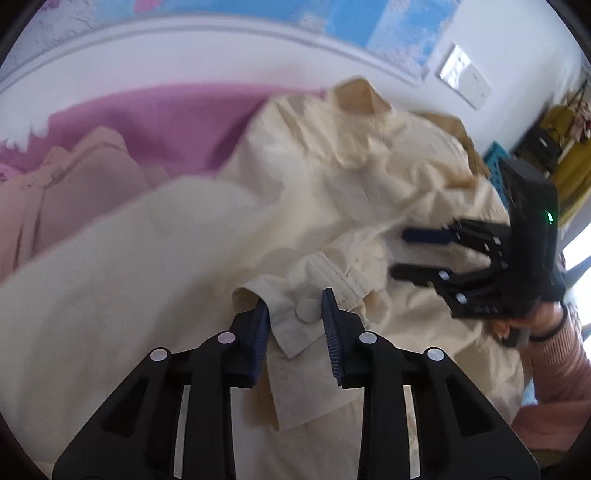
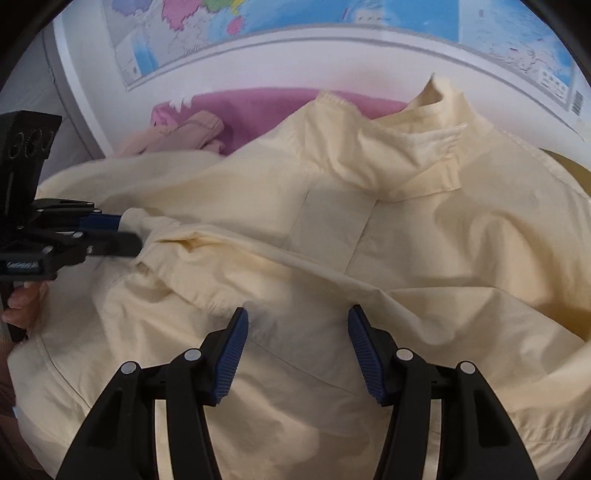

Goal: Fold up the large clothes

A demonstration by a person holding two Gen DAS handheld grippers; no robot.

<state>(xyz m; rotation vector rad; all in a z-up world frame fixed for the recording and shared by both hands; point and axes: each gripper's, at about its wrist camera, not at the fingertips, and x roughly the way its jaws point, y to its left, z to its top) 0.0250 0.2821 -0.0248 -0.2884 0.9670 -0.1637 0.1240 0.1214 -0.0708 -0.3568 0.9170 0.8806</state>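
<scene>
Cream fabric fills both views: a large pale-yellow shirt [image 2: 332, 229] is spread in loose, rumpled folds over the surface below, its collar [image 2: 439, 99] standing up at the far end against a white wall. Beyond it a pink cloth [image 2: 258, 107] lies flat, with a peach garment [image 2: 177, 134] bunched on top. A map [image 2: 332, 22] is pinned to the wall above.

In the left wrist view, the left gripper [image 1: 295, 317] is seen with its blue-padded fingers [image 1: 258, 332] drawn in on a buttoned cuff [image 1: 295, 321] of the shirt; the cuff is held between them, the left pad against the fabric edge and the right pad just beside the button [image 1: 307, 309]. From the right wrist view, the same gripper is seen at the left edge, its tips buried in a gathered sleeve end.

The right gripper [image 2: 297, 347] is held above the shirt's lower body with its fingers [image 2: 229, 358] spread apart and nothing between them but the cloth lying beneath; whether the tips touch the fabric cannot be told. In the left wrist view it appears at the right, gripped by a hand [image 1: 517, 325] in a pink ribbed sleeve [image 1: 561, 369].
</scene>
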